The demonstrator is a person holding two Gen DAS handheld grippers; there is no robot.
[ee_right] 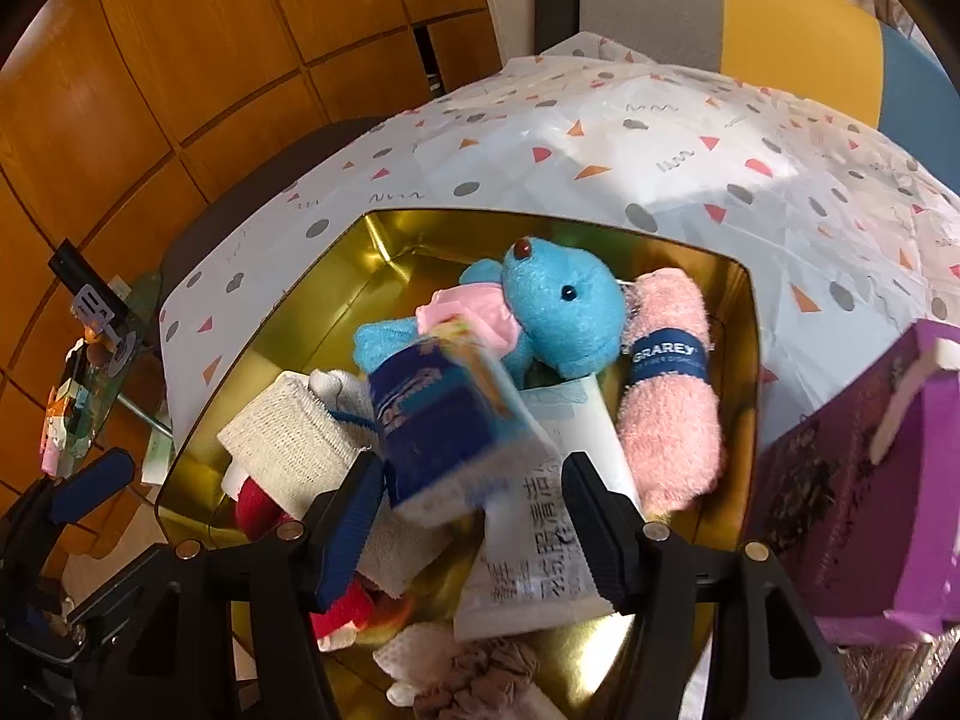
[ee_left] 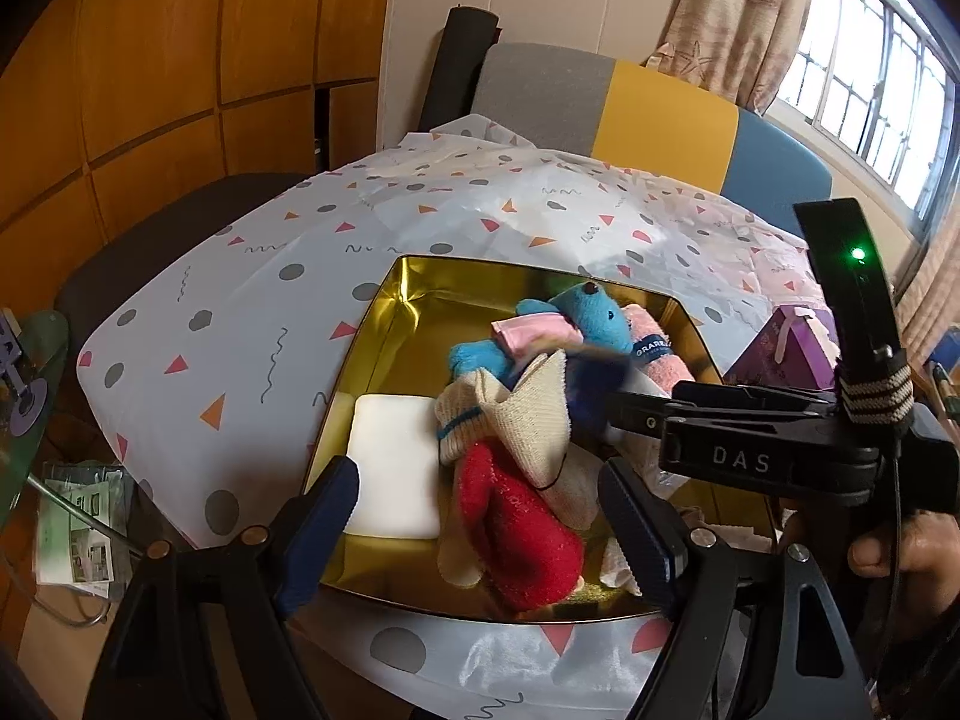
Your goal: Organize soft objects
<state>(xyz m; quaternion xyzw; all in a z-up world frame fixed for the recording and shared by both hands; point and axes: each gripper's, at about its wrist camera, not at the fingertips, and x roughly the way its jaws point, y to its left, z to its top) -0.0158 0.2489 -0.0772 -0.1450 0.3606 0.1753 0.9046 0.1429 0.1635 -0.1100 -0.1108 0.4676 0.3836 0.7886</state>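
Several soft things: piled in the gold tin (ee_left: 384, 312) on the patterned surface.
Left tool (ee_left: 477, 474): wide, empty, above the tin.
White pad (ee_left: 393, 462): light and springy; likely best pinched across its edges.
Beige cloth (ee_left: 516, 414), red towel (ee_left: 516, 534): limp; take a thick fold.
Tissue pack (ee_right: 438, 414): blurred between the right tool (ee_right: 471, 468), whose jaws are parted and not clamping; slick and squashy, so grip its flat faces.
Blue bear (ee_right: 558, 312), pink towel (ee_right: 666, 408): plush; grip mid-body.

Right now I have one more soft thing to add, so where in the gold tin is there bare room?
Bare gold floor shows at the gold tin's far-left corner, between its walls, the white block and the blue teddy. The near and right side is crowded: red cloth, pink towel roll, tissue packs.
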